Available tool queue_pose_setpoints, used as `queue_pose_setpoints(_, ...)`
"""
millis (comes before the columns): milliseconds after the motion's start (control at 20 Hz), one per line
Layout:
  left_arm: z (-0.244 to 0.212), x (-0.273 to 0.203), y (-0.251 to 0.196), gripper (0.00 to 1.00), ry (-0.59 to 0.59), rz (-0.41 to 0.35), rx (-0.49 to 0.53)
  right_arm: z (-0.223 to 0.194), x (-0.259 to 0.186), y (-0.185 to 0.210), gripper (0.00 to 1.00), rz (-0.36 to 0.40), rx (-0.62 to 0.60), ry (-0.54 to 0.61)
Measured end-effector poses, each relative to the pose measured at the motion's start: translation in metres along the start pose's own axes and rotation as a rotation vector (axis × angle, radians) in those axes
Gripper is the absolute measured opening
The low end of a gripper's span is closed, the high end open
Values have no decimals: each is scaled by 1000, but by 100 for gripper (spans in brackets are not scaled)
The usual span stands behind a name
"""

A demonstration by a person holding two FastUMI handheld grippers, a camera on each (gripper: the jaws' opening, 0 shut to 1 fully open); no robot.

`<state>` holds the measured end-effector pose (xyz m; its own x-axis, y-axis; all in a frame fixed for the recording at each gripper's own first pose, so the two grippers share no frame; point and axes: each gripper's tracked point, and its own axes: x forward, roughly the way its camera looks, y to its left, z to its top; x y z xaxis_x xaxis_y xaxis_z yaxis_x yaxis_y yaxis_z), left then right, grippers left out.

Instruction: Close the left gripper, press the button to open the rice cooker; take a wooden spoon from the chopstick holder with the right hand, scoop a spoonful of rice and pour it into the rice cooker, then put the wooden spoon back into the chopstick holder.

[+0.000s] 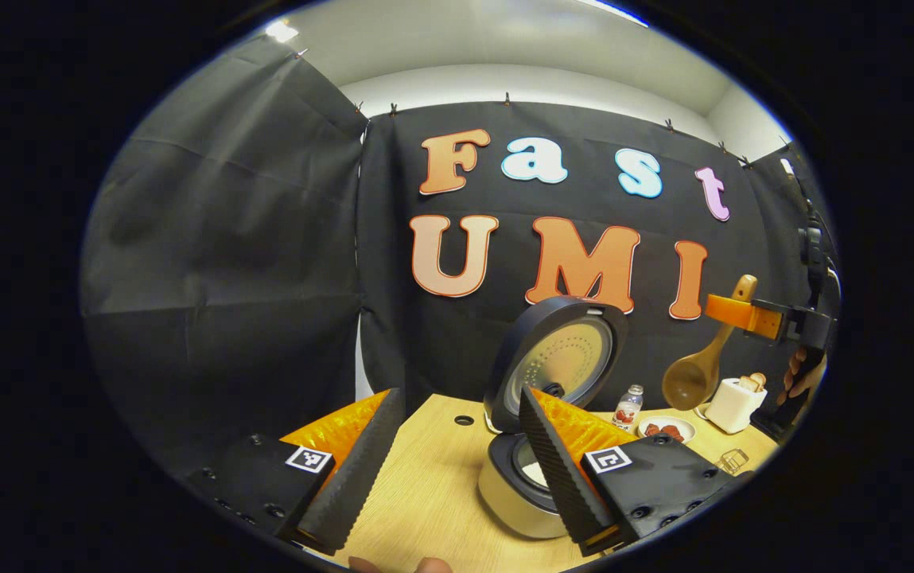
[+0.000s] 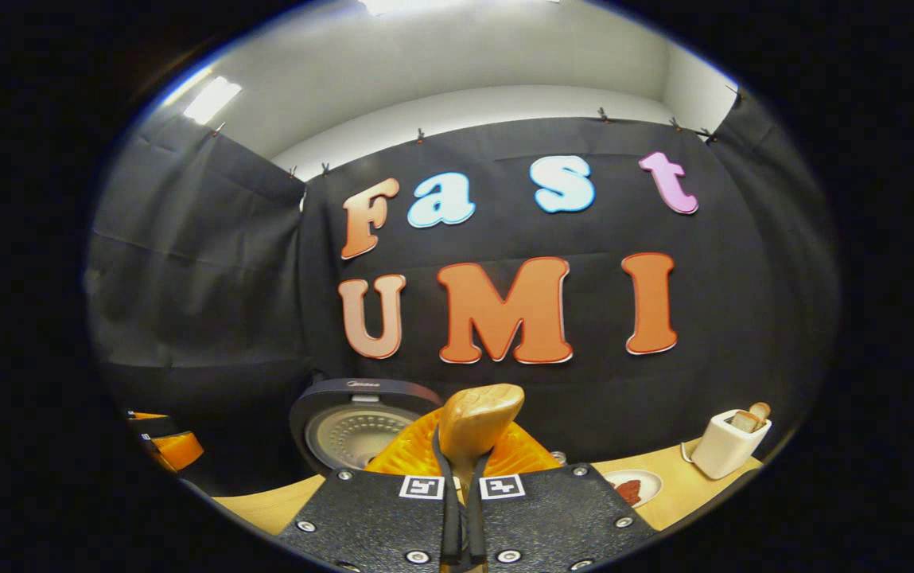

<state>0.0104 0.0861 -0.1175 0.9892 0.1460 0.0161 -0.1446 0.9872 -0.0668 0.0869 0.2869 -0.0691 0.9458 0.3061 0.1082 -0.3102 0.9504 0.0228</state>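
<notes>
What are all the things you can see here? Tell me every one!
Dark, round rice cooker: one, lid up, middle of table.
Brown wooden spoon: one, held in the air, right of the cooker.
White chopstick holder: one, table's right end.
Small clear bottle: one, behind the cooker.
White plate of red food: one, beside the bottle.
Light wooden table: one, under it all.
Left gripper: one, open, near the cooker.
Right gripper: one, shut on the spoon's handle.
Person's hand: one, holding the right gripper.
</notes>
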Motion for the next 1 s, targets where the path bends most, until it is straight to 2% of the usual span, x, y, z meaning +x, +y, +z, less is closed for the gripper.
queue_pose_setpoints(250, 15, -7, -9, 98, -29, -8, -17, 21, -38, -82, 2, -136, 37, -44)
queue_pose_setpoints(400, 21, -10, -13, 100, -44, -11, -3, 13, -68, -134, 2, -222, 64, -39)
queue_pose_setpoints(650, 28, -17, -17, 99, -69, -4, -11, -26, -106, -199, 2, -343, 175, -6)
queue_pose_setpoints(1000, 23, -24, -27, 99, -66, 3, 17, -119, -130, -236, 2, -417, 276, 123)
